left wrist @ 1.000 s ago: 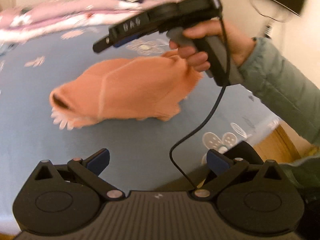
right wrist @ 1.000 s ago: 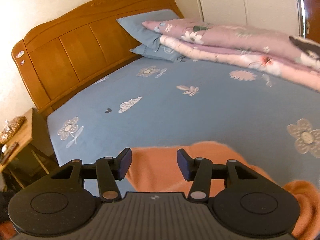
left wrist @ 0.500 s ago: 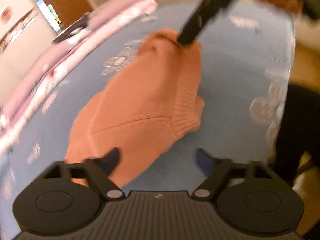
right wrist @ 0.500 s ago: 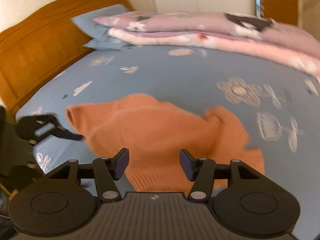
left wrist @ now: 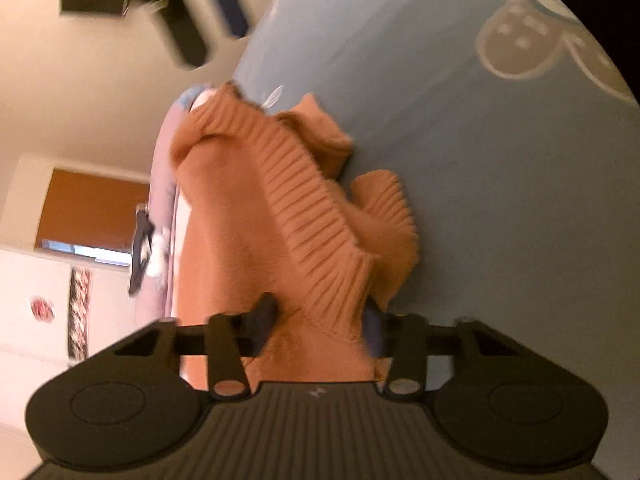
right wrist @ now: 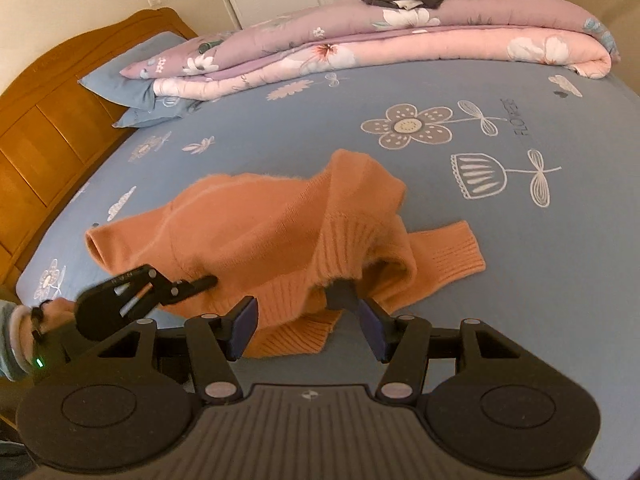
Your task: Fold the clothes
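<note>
Blue bedding printed with flowers covers the bed (right wrist: pixel 400 92), and near its front edge lies the orange sweater (right wrist: pixel 256 232), bunched in a heap, not spread flat. One ribbed cuff (right wrist: pixel 456 256) sticks out to the sweater's right and a sleeve opening shows at its left end. Behind the sweater, well apart from it, a folded pink and purple quilt (right wrist: pixel 400 40) lies along the bed's far side, with blue pillows (right wrist: pixel 128 92) at the wooden headboard (right wrist: pixel 44 120).

The left tongs (right wrist: pixel 208 280) come at the sweater from its left edge. In the left wrist view the left tongs (left wrist: pixel 320 320) have the ribbed hem (left wrist: pixel 316 216) bunched between the fingers, and the jaws are closing on it; the fabric fills the gap, though blur hides whether the pads press yet. This looks like taking a hem corner so the heap can be lifted and shaken flat.

The right tongs (right wrist: pixel 304 320) hang over the sweater's near edge, about half open. A fold of the hem lies between the fingers, but the blue pads (right wrist: pixel 244 320) stand clear of it and hold nothing. They probably aim for the other hem corner, since a flat garment needs both corners pulled apart before any fold.
</note>
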Demonstrator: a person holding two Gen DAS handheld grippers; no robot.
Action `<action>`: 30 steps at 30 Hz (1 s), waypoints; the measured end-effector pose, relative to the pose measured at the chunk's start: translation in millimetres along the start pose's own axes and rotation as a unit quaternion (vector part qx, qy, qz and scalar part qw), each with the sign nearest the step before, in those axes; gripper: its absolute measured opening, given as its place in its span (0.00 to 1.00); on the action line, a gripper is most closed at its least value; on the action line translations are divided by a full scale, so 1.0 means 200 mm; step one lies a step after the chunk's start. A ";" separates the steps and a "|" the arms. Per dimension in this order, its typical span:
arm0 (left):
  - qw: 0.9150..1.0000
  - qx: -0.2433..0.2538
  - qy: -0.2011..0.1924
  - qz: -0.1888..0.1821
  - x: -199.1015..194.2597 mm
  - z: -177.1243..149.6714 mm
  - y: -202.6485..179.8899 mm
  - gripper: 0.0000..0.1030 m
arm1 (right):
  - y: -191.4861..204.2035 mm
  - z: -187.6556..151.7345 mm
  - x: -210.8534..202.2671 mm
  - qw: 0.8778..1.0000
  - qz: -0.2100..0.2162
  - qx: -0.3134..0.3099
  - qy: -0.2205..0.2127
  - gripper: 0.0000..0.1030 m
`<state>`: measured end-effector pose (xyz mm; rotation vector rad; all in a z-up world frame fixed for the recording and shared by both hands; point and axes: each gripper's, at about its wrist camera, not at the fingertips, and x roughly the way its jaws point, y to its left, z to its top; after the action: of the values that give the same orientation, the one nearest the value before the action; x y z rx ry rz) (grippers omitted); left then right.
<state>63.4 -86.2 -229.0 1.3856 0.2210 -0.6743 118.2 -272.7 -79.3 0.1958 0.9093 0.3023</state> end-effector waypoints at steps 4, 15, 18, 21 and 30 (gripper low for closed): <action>0.993 -0.114 0.003 -0.009 -0.12 -0.04 0.25 0.17 | 0.00 -0.04 0.02 1.000 -0.008 -0.008 0.005 0.60; 0.955 -0.286 0.047 0.057 -0.23 -0.28 0.68 0.28 | 0.07 -0.09 0.09 0.999 -0.010 -0.035 0.012 0.59; 0.967 -0.255 0.021 0.011 -0.26 -0.22 0.56 0.61 | 0.05 -0.10 0.09 1.000 -0.008 -0.025 0.014 0.59; 0.974 -0.224 0.007 -0.043 -0.24 -0.13 0.38 0.63 | 0.03 -0.12 0.08 1.000 -0.011 -0.016 0.016 0.59; 0.993 -0.111 -0.001 -0.039 -0.15 -0.03 0.10 0.53 | -0.01 -0.15 0.03 1.000 -0.014 -0.002 0.015 0.60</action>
<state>53.1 -71.0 -197.9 1.1672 0.3409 -0.6943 97.3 -270.7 -102.4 0.1758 0.9402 0.2825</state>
